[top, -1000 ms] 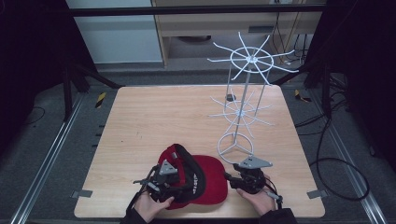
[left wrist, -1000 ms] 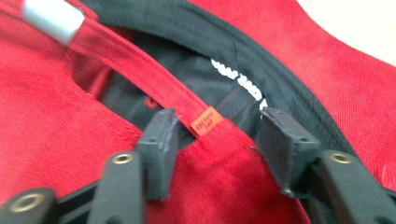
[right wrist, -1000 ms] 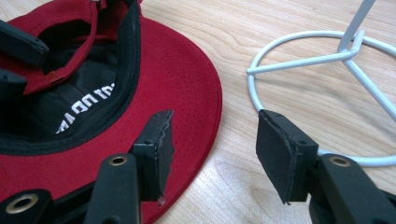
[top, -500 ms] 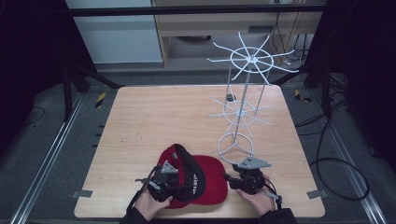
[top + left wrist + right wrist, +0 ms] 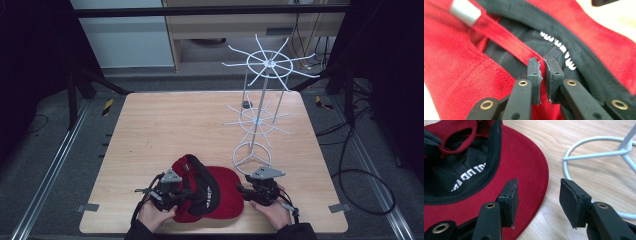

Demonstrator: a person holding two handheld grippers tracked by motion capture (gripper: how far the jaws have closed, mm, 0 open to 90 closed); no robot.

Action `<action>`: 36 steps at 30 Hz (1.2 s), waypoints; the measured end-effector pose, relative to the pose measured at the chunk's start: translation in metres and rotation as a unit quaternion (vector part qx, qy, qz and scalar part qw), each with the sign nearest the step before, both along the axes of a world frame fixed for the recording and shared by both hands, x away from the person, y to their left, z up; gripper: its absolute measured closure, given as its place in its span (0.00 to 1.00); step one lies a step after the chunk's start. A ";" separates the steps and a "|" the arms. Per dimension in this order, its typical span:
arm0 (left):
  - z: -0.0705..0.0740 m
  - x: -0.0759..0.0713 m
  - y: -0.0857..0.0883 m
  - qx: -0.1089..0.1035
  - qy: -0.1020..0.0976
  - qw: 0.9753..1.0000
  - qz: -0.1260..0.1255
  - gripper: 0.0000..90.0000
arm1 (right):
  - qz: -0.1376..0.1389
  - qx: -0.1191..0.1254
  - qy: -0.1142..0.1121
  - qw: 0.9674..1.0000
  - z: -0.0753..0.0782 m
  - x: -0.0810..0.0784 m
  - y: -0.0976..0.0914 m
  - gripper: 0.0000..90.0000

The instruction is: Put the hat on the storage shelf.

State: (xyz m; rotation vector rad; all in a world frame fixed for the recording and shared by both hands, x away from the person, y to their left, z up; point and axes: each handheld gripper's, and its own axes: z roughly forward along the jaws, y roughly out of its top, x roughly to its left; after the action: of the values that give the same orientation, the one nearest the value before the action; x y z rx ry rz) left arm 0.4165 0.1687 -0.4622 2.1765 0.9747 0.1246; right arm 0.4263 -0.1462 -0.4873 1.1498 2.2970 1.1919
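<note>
A red cap [image 5: 225, 187] lies upside down near the table's front edge, its black lining and white lettering showing. My left gripper [image 5: 182, 192] is at the cap's back. In the left gripper view its jaws [image 5: 542, 67] have just been closing and now pinch the red fabric [image 5: 461, 62] beside the strap and its silver buckle [image 5: 465, 12]. My right gripper [image 5: 245, 192] is at the brim. In the right gripper view it stands open [image 5: 539, 192], one jaw over the red brim [image 5: 524, 162], the other over bare wood, with the brim's edge between them.
A white wire rack [image 5: 260, 120] with two tiers of spokes stands at the right of the wooden table [image 5: 175, 125]. Its ring base [image 5: 596, 138] lies just beyond the right gripper. A small dark object [image 5: 246, 104] sits behind the rack.
The left gripper has shifted slightly at the cap's back, and the back of the cap sits a little higher. The right hand has kept still.
</note>
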 end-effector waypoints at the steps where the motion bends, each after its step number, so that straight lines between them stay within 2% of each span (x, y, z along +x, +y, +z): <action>1: 0.006 -0.003 0.001 -0.004 -0.014 1.000 -0.002 0.92 | -0.001 0.001 -0.003 1.000 0.000 0.002 0.001 0.54; 2: 0.010 -0.004 0.002 -0.007 -0.023 1.000 -0.002 0.92 | -0.003 0.009 -0.005 1.000 0.001 0.006 0.003 0.52; 6: 0.025 -0.010 0.012 -0.012 -0.058 0.998 0.005 0.92 | -0.008 0.011 -0.010 1.000 0.001 0.015 0.008 0.50; 13: 0.035 -0.013 0.041 -0.036 -0.081 0.996 0.024 0.92 | 0.004 0.020 0.006 1.000 -0.006 0.032 0.020 0.52; 17: 0.037 -0.012 0.052 -0.041 -0.088 0.995 0.030 0.92 | 0.024 0.020 0.018 0.999 -0.013 0.038 0.031 0.58; 20: 0.038 -0.010 0.059 -0.041 -0.093 0.994 0.043 0.92 | 0.033 0.028 0.030 0.999 -0.013 0.039 0.035 0.67; 21: 0.039 -0.009 0.063 -0.040 -0.099 0.993 0.049 0.92 | 0.037 0.038 0.041 0.998 -0.012 0.039 0.034 0.75; 22: 0.040 -0.008 0.065 -0.038 -0.102 0.993 0.054 0.92 | 0.037 0.038 0.041 0.998 -0.012 0.039 0.034 0.75; 25: 0.041 -0.005 0.075 -0.039 -0.112 0.990 0.082 0.92 | 0.043 0.053 0.058 0.996 -0.008 0.038 0.032 0.84; 28: 0.040 0.000 0.084 -0.031 -0.126 0.985 0.110 0.92 | 0.051 0.059 0.053 0.996 0.000 0.033 0.033 0.89; 32: 0.037 0.009 0.096 -0.028 -0.136 0.980 0.146 0.92 | 0.059 0.085 0.025 0.994 0.014 0.025 0.033 0.94; 34: 0.033 0.015 0.100 -0.023 -0.143 0.975 0.167 0.92 | 0.061 0.087 0.003 0.994 0.022 0.021 0.033 0.96; 36: 0.029 0.021 0.102 -0.015 -0.143 0.973 0.180 0.91 | 0.067 0.085 -0.019 0.994 0.028 0.016 0.033 0.96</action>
State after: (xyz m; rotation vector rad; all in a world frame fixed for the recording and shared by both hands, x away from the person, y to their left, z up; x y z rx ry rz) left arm 0.4378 0.2711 -0.4328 1.8674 1.1806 0.5756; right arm 0.4422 -0.1129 -0.4593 1.0323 2.3122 1.4702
